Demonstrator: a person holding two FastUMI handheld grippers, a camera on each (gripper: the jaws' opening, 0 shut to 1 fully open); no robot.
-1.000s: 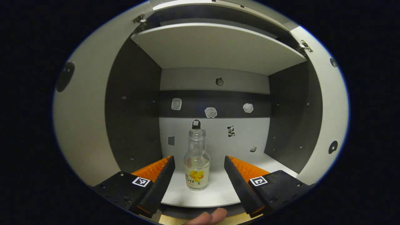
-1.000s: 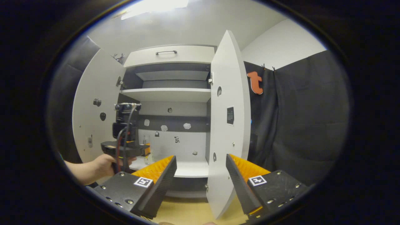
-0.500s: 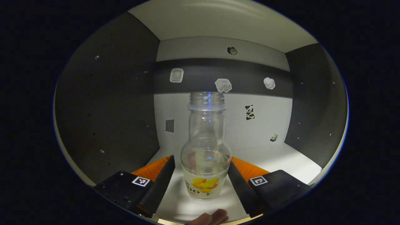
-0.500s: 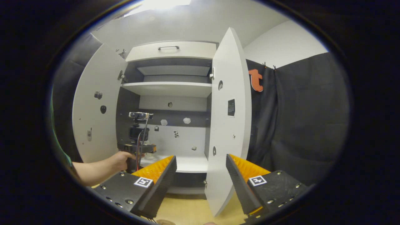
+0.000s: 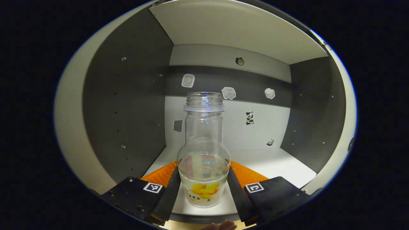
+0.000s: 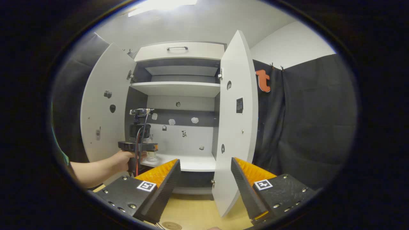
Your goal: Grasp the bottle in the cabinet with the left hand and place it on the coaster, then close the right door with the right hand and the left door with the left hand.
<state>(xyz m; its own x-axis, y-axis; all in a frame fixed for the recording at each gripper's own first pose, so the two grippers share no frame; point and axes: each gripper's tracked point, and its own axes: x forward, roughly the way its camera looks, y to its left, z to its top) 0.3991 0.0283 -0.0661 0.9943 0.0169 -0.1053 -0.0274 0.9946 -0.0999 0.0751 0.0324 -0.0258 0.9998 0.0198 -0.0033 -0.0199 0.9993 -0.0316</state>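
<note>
Bottle [image 5: 203, 166], one, uncapped, clamped between left tongs [image 5: 203, 187]; right tongs [image 6: 205, 179] spread apart, both doors ajar.

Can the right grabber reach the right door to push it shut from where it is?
Probably yes. The right gripper is open, and the right door stands open just ahead of its fingers with nothing between. The left gripper is busy at the bottle, off to the side.

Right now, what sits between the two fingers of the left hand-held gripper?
In the left gripper view, the clear bottle stands upright on the cabinet shelf between the left hand-held gripper fingers, which press its sides.
</note>
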